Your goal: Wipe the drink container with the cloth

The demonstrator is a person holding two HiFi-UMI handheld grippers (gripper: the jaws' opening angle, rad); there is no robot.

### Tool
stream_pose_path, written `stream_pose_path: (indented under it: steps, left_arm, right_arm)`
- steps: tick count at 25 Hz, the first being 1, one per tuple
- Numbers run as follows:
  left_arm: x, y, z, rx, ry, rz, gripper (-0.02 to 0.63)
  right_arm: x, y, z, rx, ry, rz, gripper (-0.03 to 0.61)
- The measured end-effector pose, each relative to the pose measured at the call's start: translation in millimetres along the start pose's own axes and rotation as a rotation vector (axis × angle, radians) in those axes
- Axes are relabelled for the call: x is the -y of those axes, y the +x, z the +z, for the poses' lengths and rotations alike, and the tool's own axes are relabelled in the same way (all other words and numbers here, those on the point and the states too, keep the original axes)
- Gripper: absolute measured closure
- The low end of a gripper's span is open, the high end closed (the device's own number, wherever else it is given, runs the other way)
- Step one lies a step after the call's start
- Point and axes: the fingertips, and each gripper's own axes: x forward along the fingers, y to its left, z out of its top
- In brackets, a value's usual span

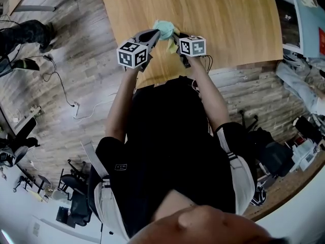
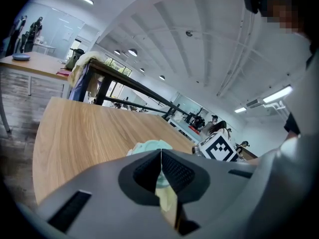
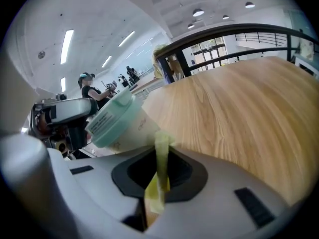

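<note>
- The left tongs (image 1: pixel 155 33) sit just above the middle of the head view, and in the left gripper view (image 2: pixel 161 156) their tips meet.
- A thin pale yellow-green piece shows in the gap behind those tips. Which part it is cannot be told.
- The drink container (image 1: pixel 163 28) is a pale cup with a mint-green lid, held off the desk (image 1: pixel 228 19) between the two tongs.
- In the left gripper view the mint lid (image 2: pixel 149 146) bulges just past the closed tips at lower centre. The left tongs appear to carry the container by its lid end.
- In the right gripper view the container (image 3: pixel 117 121) lies tilted at centre left, with its lid toward the upper left.
- The right tongs (image 3: pixel 160 159) are clamped on the cloth (image 3: pixel 161 146), a narrow yellow strip that stands up between the jaws and touches the cup's side.
- In the head view the right tongs (image 1: pixel 175 37) are just right of the container, and the yellow cloth (image 1: pixel 171 46) hangs just under the cup.
- The marker cubes (image 1: pixel 133 54) sit below the tongs in the head view, near the desk's lower edge.
</note>
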Motion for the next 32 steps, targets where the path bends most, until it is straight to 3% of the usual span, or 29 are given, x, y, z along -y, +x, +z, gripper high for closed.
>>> stream_pose_path:
  steps: [14,32]
  left_arm:
    - [-5.7,-4.5,9.6,0.095,-0.073,0.072,0.589]
    - [6.2,-49.2,42.6,0.267,-0.011,0.216,0.589]
  right_arm:
    - [25.2,-12.9,54.3,0.057,-0.124,-0.049,0.529]
    - [4.9,-62.5,97.3,0.276,-0.200,-0.054,0.529]
